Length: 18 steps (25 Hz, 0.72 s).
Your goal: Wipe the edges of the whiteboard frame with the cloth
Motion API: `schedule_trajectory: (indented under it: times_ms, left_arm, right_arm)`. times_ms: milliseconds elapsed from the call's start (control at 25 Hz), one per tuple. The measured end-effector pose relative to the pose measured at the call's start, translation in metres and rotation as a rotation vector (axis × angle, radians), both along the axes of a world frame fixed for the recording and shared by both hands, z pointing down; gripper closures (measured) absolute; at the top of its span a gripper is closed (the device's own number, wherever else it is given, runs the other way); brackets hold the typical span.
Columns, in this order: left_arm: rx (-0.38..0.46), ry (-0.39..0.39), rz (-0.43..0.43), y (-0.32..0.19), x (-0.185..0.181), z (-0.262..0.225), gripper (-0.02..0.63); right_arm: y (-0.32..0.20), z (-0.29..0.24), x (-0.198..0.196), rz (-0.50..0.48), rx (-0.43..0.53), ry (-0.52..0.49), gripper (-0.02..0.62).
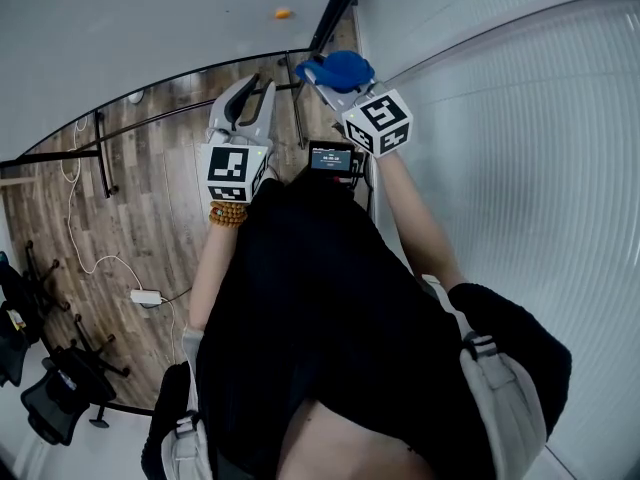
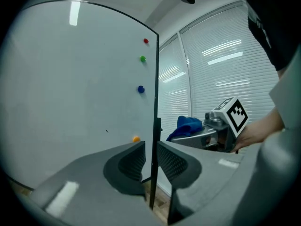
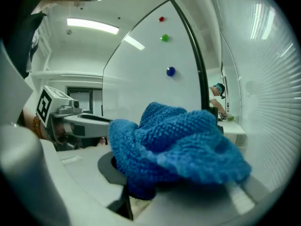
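Note:
The whiteboard (image 1: 150, 18) stands ahead of me, its black side frame edge (image 1: 335, 3) running up beside the window. My right gripper (image 1: 325, 73) is shut on a bunched blue cloth (image 1: 338, 68), which fills the right gripper view (image 3: 178, 140) and hides the jaws. The cloth sits close to the frame edge (image 3: 190, 41); I cannot tell if it touches. My left gripper (image 1: 250, 93) hangs left of it, jaws slightly apart and holding nothing. The frame edge (image 2: 156, 79) shows through their gap, farther off. Coloured magnets (image 2: 140, 89) dot the board.
White window blinds (image 1: 520, 168) close off the right side. The board's black stand bars (image 1: 100, 153) cross the wooden floor (image 1: 150, 198). A white cable with a power adapter (image 1: 146, 296) and office chairs (image 1: 60, 388) lie at the left. A person (image 3: 217, 91) sits far off.

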State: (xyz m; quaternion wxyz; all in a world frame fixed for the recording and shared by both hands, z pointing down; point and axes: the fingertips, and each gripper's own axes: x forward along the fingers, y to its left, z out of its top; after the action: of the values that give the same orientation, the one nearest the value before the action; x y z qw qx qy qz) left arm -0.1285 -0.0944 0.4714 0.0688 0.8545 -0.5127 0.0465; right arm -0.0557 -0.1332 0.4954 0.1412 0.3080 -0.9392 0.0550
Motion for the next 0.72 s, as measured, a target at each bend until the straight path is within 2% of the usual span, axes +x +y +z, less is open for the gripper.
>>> schedule_trajectory:
  times_ms: [280, 440, 720]
  left_arm:
    - [0.023, 0.047, -0.024, 0.013, -0.021, -0.007, 0.439]
    - [0.024, 0.072, -0.041, 0.017, -0.03, -0.006, 0.439]
    - [0.033, 0.097, -0.054, 0.027, -0.042, -0.009, 0.439]
  right_arm:
    - [0.038, -0.032, -0.033, -0.08, 0.073, -0.046, 0.486]
    - [0.045, -0.035, -0.042, -0.106, 0.073, -0.069, 0.486]
    - [0.056, -0.027, -0.058, -0.132, 0.081, -0.049, 0.486]
